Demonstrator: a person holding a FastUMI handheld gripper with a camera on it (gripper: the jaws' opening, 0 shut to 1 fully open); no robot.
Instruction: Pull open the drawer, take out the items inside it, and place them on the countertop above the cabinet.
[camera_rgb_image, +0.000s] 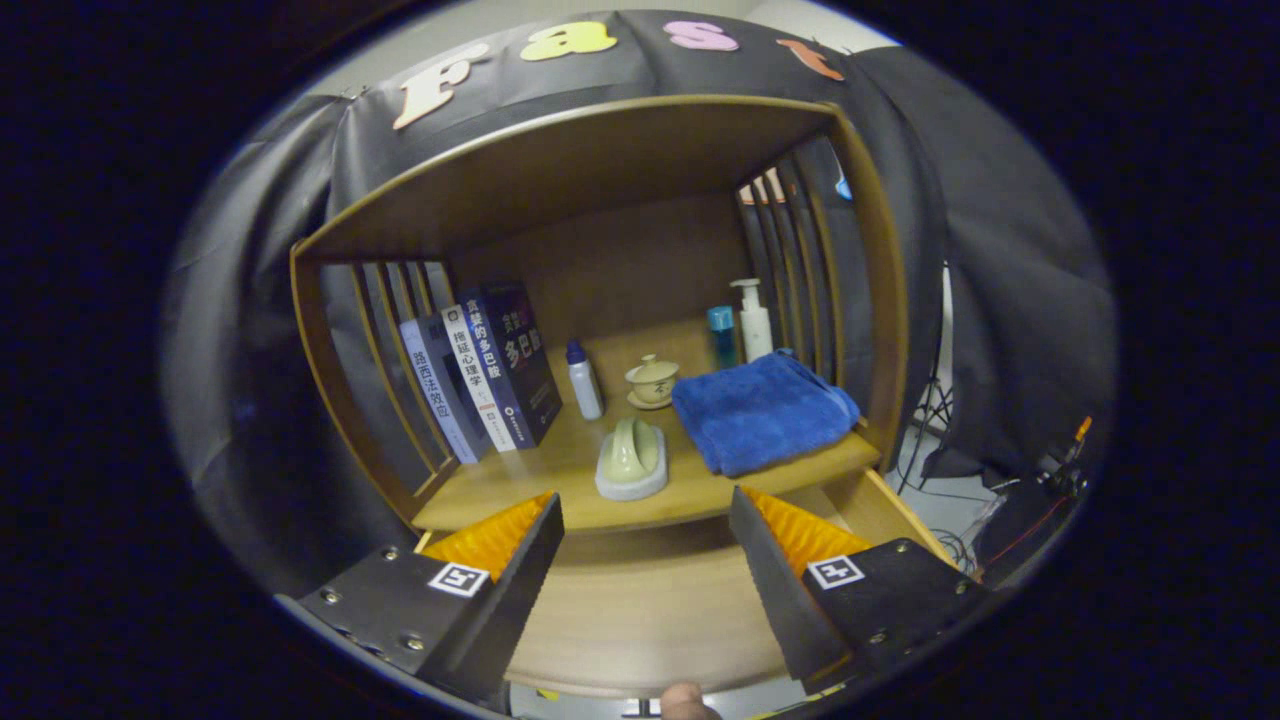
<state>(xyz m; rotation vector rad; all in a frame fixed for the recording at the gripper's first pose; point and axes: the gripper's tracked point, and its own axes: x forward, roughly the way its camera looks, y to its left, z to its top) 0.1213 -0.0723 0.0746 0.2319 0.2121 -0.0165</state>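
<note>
The gripper (645, 530) stands wide and holds nothing, above the pulled-out drawer (640, 610), which perhaps is empty. On the countertop (500, 480) beyond lie a blue towel (762, 412) and a pale green object (631, 458).

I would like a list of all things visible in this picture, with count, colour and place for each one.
books: four, dark blue and white, upright by the slatted side wall
small bottle: one, white with blue cap, beside the books
lidded cup: one, cream, on a saucer
towel: one, blue, folded
pump bottle: one, white, behind the towel
blue bottle: one, beside the pump bottle
ceramic piece: one, pale green, near the countertop edge
gripper: one, fingers open, holding nothing
</note>
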